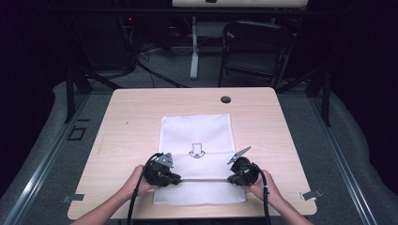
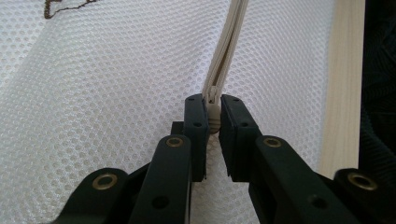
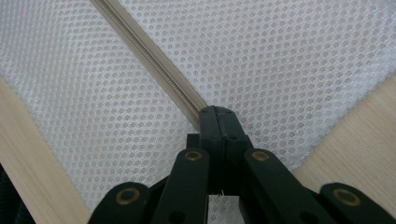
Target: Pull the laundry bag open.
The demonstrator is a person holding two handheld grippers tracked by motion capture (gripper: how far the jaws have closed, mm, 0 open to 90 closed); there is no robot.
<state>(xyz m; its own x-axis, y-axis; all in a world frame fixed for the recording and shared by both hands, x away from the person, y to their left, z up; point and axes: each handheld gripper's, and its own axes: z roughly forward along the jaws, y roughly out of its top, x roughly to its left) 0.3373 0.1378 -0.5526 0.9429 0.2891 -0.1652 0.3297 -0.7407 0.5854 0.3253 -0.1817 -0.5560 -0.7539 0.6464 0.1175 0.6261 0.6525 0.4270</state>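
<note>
Mesh bag (image 1: 197,136) on table (image 1: 131,117), left hand-held gripper (image 2: 213,112) pinching zipper pull (image 2: 213,108), right hand-held gripper (image 3: 217,116) clamping zipper tape (image 3: 149,58)

Left gripper (image 1: 162,172) — black body, grey three-cornered plate, black cable | right gripper (image 1: 242,172) — same build | jaws: black links, brass-coloured rivets | forearms bare

Both forearms reaching in from the table's (image 1: 126,105) near edge, hands low over its near half. Left hand (image 1: 136,180) wrapped around the left gripper (image 2: 213,122), jaws pinched on something pale, a narrow gap between. Right hand (image 1: 258,186) gripping the right gripper (image 3: 217,122), jaws pressed fully together. Grippers level, pointing toward each other.
</note>
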